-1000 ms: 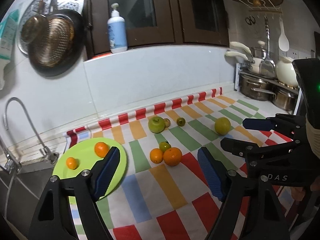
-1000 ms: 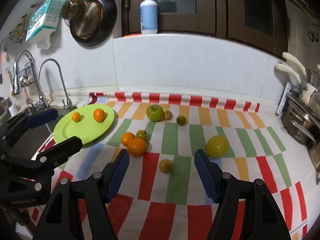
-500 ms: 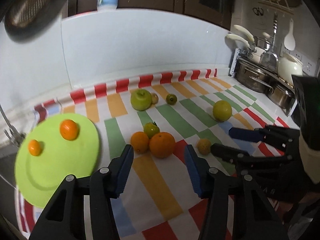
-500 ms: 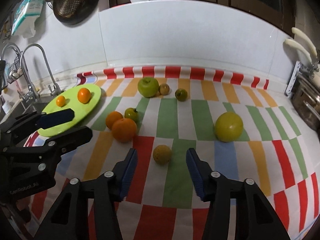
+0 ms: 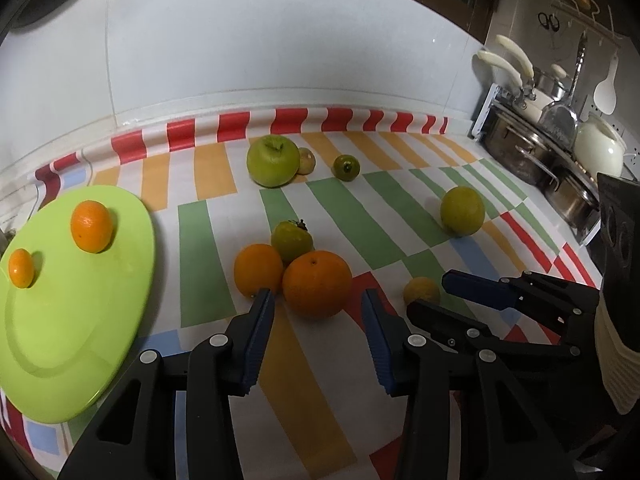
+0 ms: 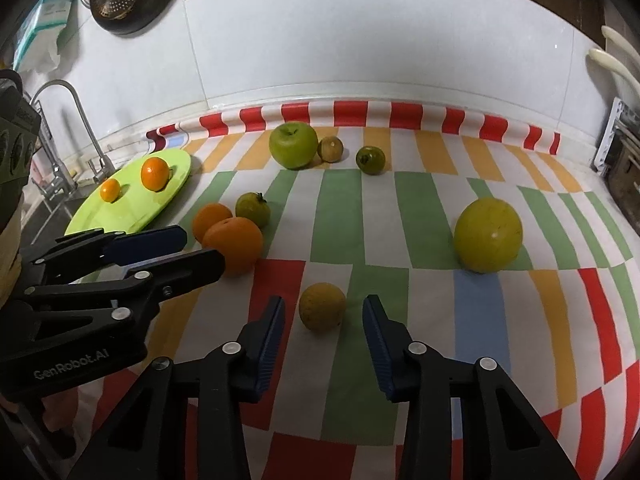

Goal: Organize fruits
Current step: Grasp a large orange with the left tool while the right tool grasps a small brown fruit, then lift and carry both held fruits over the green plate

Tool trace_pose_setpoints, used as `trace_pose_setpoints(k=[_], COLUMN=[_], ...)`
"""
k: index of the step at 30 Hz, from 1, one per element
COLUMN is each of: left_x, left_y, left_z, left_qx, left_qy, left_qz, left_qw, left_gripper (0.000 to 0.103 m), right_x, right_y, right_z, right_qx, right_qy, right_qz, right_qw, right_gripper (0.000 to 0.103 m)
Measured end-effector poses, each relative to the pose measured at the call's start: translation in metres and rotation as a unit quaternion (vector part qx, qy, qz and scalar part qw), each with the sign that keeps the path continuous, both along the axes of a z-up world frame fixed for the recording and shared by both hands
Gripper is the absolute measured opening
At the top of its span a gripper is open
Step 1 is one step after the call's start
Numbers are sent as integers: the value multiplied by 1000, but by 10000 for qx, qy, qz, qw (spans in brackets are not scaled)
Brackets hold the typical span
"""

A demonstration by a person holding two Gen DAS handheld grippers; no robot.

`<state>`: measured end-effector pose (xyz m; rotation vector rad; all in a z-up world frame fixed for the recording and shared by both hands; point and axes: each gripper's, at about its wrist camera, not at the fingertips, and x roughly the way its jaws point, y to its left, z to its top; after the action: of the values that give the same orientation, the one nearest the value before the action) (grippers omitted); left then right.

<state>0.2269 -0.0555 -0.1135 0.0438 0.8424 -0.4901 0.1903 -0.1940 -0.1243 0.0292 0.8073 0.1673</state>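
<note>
Closing but still empty, the left gripper (image 5: 318, 302) and right gripper (image 6: 324, 308) are lined up on the large orange (image 5: 317, 283) and small yellow fruit (image 6: 322, 306) beside the green plate (image 5: 60, 320), final descent judged pending.

left gripper (image 5: 316, 300) lower, jaws closing at large orange (image 5: 317, 283) | right gripper (image 6: 323, 308) lower, closing around small fruit (image 6: 322, 306)

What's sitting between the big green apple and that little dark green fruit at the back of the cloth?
A small brownish round fruit lies between the green apple and the dark green fruit, right beside the apple. The right wrist view shows it best.
</note>
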Motion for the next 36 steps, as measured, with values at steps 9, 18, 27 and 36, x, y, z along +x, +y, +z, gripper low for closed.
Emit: trace_pose_setpoints(k=[9,18,27,36], left_x=[10,17,19,5], left_y=[-10,-23,-26,-19], left_z=[-7,-9,-8,12], left_qx=[114,406,469,464], left_qy=[89,-9,-35,-308], left_qz=[13,42,15,100], left_qw=[9999,9992,9989,9984], left_gripper=[44,44,42,42], right_x=[6,6,6,-1], right_y=[-6,-20,-25,-21], right_z=[-4,-1,3,16], right_qx=[201,303,345,341], right_qy=[18,-40,-49,-198], right_qz=[10,-192,-254,-170], right_qw=[9998,9993,9991,9991], right_gripper=[31,28,28,28])
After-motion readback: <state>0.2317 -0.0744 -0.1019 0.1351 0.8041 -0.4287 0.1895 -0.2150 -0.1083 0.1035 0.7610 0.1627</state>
